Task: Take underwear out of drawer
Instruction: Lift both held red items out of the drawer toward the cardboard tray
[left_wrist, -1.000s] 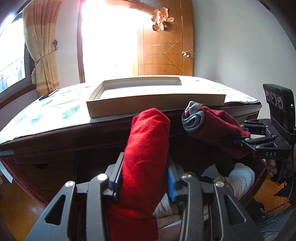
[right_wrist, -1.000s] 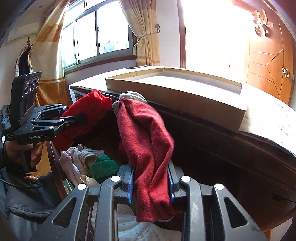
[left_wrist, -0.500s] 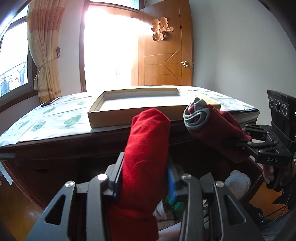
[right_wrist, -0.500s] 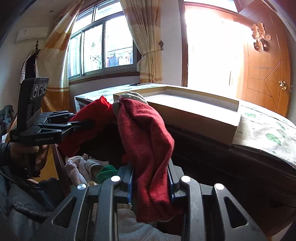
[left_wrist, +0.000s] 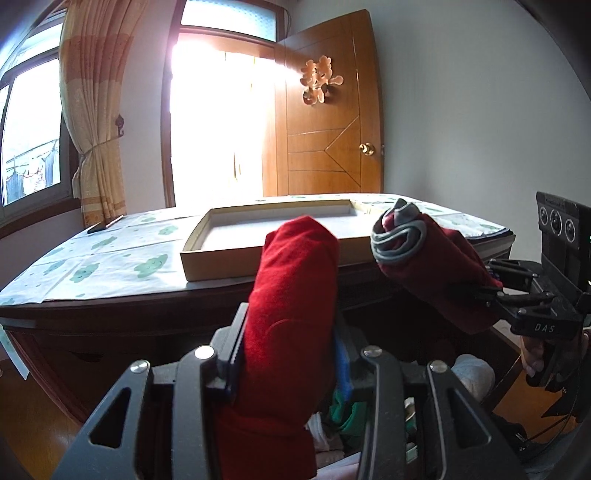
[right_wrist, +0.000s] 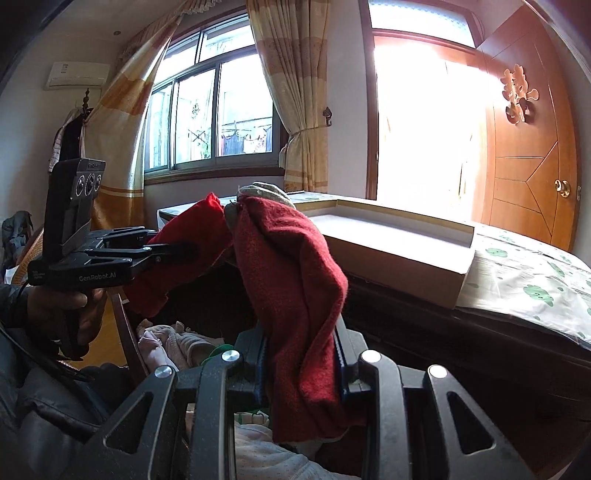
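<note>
My left gripper (left_wrist: 288, 354) is shut on a bright red piece of underwear (left_wrist: 295, 302) that stands up between its jaws. To its right, my right gripper (left_wrist: 491, 291) is shut on a darker red piece with a grey waistband (left_wrist: 436, 273). The right wrist view has the dark red underwear (right_wrist: 295, 280) draped over my right gripper (right_wrist: 301, 354), and the left gripper (right_wrist: 173, 251) beside it holding the bright red piece (right_wrist: 184, 243). Both pieces hang above the open drawer (right_wrist: 125, 332), level with the tabletop.
The drawer still holds a white garment (left_wrist: 469, 373), a green one (left_wrist: 347, 410) and pale pink clothes (right_wrist: 170, 339). A shallow cardboard tray (left_wrist: 221, 258) lies on the dark wooden table with its green-patterned cover (left_wrist: 110, 258). A wooden door (left_wrist: 328, 147) and a curtained window stand behind.
Both grippers have tilted upward with their red pieces. The tabletop and tray sit lower in both views, and more of the door and window shows. Both grips are unchanged.
</note>
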